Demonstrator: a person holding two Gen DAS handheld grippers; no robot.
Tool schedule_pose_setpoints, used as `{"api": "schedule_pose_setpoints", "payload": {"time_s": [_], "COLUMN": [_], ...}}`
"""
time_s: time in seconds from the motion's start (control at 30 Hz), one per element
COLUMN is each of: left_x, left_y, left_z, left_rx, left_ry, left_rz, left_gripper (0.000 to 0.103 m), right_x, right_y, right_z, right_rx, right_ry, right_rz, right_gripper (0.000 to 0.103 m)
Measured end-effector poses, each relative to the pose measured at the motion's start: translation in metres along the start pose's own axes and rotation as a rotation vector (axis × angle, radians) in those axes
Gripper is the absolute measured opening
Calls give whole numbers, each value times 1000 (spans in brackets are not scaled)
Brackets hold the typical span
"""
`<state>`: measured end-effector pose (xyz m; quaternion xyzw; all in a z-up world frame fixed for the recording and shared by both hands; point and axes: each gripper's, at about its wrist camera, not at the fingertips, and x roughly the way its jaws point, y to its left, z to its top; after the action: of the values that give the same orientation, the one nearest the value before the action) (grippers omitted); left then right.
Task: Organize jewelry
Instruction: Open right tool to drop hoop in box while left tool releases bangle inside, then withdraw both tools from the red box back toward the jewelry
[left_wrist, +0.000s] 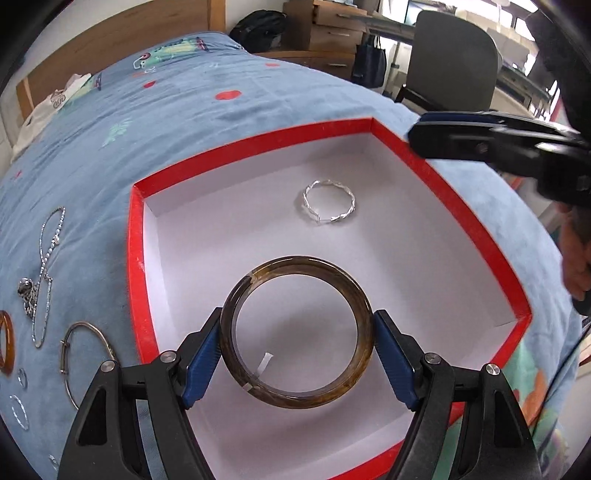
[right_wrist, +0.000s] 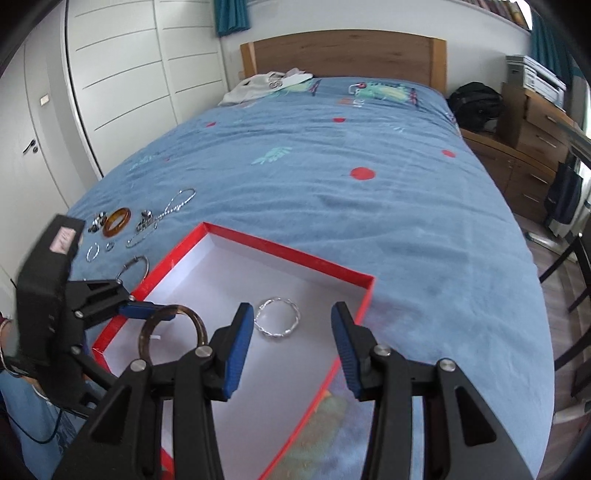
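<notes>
Left of the left gripper (left_wrist: 297, 345), a necklace (left_wrist: 42, 273), an amber ring (left_wrist: 5, 341) and wire bangles (left_wrist: 86, 354) still lie on the bedspread (left_wrist: 221, 122); between its fingers a brown bangle (left_wrist: 295, 332) is pinched over the red box (left_wrist: 136, 266); ahead, a silver bracelet (left_wrist: 328, 202) already rests inside. Only the right wrist view shows the right gripper (right_wrist: 291, 345) spread and empty, plus small hoops (right_wrist: 92, 252) beside the box; roughly two pieces in, most remaining.

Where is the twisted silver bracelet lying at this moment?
The twisted silver bracelet lies flat on the white floor of the red-rimmed box, toward its far end. In the left wrist view it sits beyond the dark brown bangle held in the left gripper.
</notes>
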<state>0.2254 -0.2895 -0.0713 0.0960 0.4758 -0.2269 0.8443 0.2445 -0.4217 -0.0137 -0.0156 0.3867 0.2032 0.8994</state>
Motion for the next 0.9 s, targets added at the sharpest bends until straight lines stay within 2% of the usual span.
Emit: {"api": "schedule_pose_setpoints", "payload": {"time_s": [0.23, 0.43, 0.7, 0.9], "left_x": [0, -16, -78, -135], "left_y": [-6, -1, 7, 27], "left_z": [-1, 3, -2, -35], "left_rx": [23, -14, -30, -67], "left_ry": [0, -23, -103, -136], "left_rz": [18, -12, -20, -8], "left_gripper": [82, 82, 87, 87], "right_x": [-14, -37, -83, -113], "right_y": [-5, -11, 0, 45], "right_z": [-15, -34, -60, -68], "right_rx": [54, 116, 210, 237], "right_ry": [19, 30, 41, 22], "right_rz": [-45, -90, -167, -163], "right_gripper": [42, 42, 42, 42]}}
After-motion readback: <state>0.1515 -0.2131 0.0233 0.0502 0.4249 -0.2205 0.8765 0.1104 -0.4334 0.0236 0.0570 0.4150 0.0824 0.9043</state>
